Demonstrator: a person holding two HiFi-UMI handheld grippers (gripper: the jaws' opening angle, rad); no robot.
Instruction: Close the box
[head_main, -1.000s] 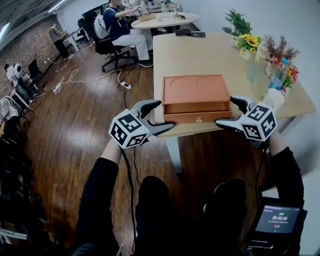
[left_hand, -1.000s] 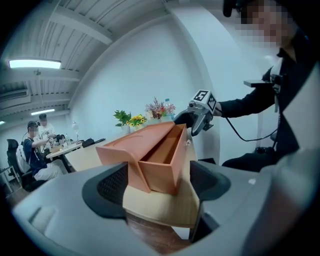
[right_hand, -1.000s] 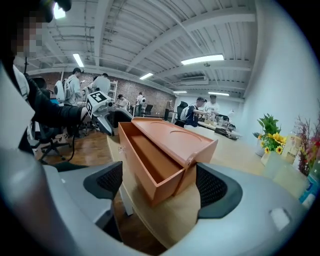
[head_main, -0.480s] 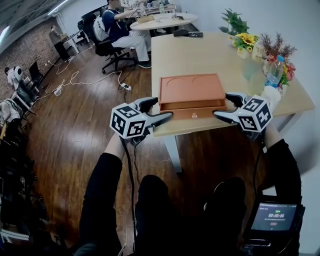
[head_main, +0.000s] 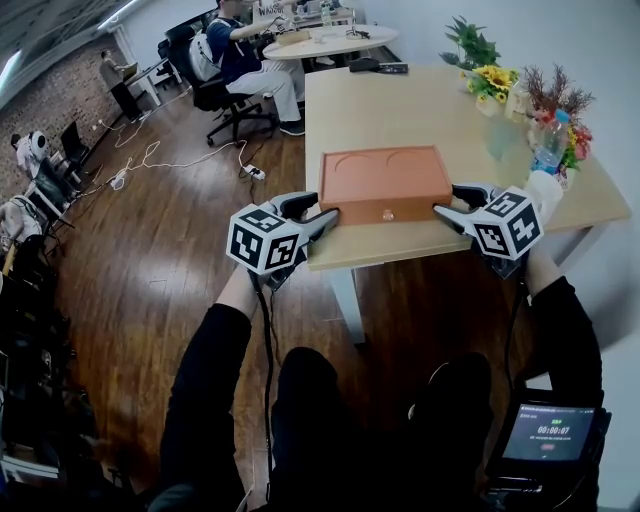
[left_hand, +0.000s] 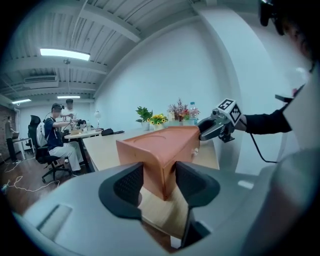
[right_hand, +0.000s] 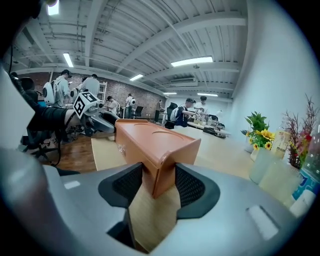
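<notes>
- Head view: left gripper (head_main: 325, 215) and right gripper (head_main: 448, 201) flank the orange box (head_main: 385, 180).
- Jaws of each are closing on a front corner, seemingly to press it shut.

The box (head_main: 385, 183) is a flat, orange-brown rectangular case. Its lid is down flush on the base, so it is closed. The lid top carries a shallow recess (head_main: 380, 165) whose far edge forms 2 arcs, and a small pale clasp (head_main: 386, 214) sits mid-front. The box lies flat on the light wooden worktop (head_main: 400, 110), square to its near edge and just behind it.
</notes>
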